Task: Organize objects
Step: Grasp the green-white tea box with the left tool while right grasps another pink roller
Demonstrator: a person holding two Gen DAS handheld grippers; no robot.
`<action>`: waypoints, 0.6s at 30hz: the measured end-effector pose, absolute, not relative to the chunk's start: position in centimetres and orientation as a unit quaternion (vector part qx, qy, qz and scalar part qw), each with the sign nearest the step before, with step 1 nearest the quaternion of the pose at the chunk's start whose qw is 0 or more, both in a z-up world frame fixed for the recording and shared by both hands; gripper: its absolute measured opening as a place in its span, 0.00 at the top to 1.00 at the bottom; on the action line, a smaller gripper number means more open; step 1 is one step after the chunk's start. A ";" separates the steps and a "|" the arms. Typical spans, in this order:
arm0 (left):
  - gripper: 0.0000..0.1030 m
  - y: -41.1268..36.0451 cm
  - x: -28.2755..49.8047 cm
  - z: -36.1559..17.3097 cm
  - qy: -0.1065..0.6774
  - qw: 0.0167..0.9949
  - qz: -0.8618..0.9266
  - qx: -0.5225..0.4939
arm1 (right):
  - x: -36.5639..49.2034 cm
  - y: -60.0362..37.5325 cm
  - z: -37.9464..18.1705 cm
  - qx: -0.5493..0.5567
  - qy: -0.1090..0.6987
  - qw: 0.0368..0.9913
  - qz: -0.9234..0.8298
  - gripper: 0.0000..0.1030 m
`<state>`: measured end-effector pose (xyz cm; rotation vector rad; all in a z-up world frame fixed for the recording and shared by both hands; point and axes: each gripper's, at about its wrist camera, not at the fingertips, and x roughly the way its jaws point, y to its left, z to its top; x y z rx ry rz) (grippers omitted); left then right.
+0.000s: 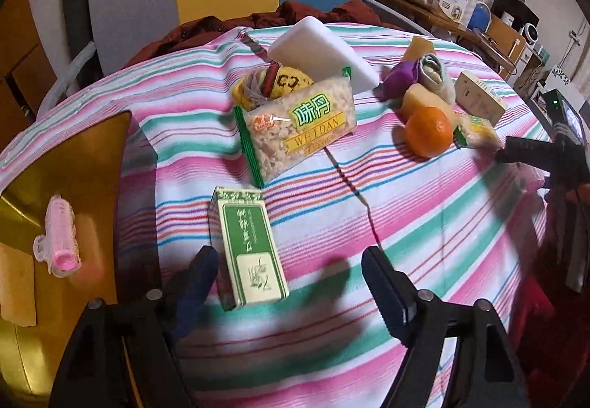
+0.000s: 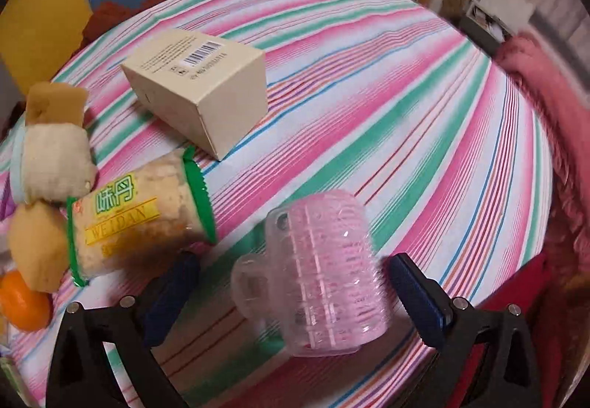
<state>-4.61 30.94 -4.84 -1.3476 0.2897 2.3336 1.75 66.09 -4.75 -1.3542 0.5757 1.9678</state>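
My left gripper (image 1: pixel 287 262) is open above the striped cloth (image 1: pixel 424 223); a green-and-cream box (image 1: pixel 249 246) lies between its fingers, close to the left finger (image 1: pixel 195 282). A Weidan snack pack (image 1: pixel 298 128) lies beyond it. My right gripper (image 2: pixel 291 277) is open around a pink hair-roller clip (image 2: pixel 317 279) that lies on the cloth, neither finger touching it. A smaller Weidan pack (image 2: pixel 140 212) and a beige carton (image 2: pixel 202 87) lie beyond. The right gripper also shows in the left wrist view (image 1: pixel 538 153).
A gold tray (image 1: pixel 73 187) at the left holds another pink roller clip (image 1: pixel 61 236) and a yellow sponge (image 1: pixel 16 286). An orange (image 1: pixel 429 129), sponges, a rolled cloth (image 2: pixel 55 161), a white foam block (image 1: pixel 324 54) and a yellow knitted thing (image 1: pixel 273 82) crowd the far side. A pink fuzzy thing (image 2: pixel 545 83) lies at the right edge.
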 end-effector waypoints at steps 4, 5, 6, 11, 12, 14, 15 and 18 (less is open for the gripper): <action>0.23 31.3 -4.0 -4.6 0.104 0.221 0.851 -0.466 | 2.4 66.2 -4.5 -0.520 0.226 0.331 0.754 0.00; 0.23 31.6 -3.6 -4.4 0.107 0.230 0.852 -0.458 | 2.4 66.1 -4.4 -0.525 0.224 0.329 0.752 0.00; 0.24 32.0 -3.2 -4.4 0.120 0.235 0.855 -0.447 | 2.5 66.1 -4.3 -0.527 0.223 0.327 0.752 0.00; 0.25 32.4 -3.9 -5.6 0.146 0.192 0.859 -0.451 | 3.5 65.8 -3.6 -0.518 0.219 0.331 0.758 0.10; 0.30 32.1 -4.3 -5.8 0.139 0.186 0.861 -0.452 | 3.8 65.7 -3.2 -0.513 0.218 0.332 0.761 0.14; 0.31 31.9 -4.5 -6.0 0.142 0.183 0.863 -0.448 | 4.1 65.6 -2.7 -0.505 0.214 0.334 0.766 0.32; 0.31 32.0 -4.6 -6.1 0.147 0.180 0.863 -0.448 | 4.3 65.5 -2.5 -0.501 0.213 0.331 0.771 0.36; 0.31 32.0 -4.8 -6.4 0.146 0.177 0.865 -0.446 | 4.6 65.2 -2.2 -0.502 0.211 0.326 0.773 0.37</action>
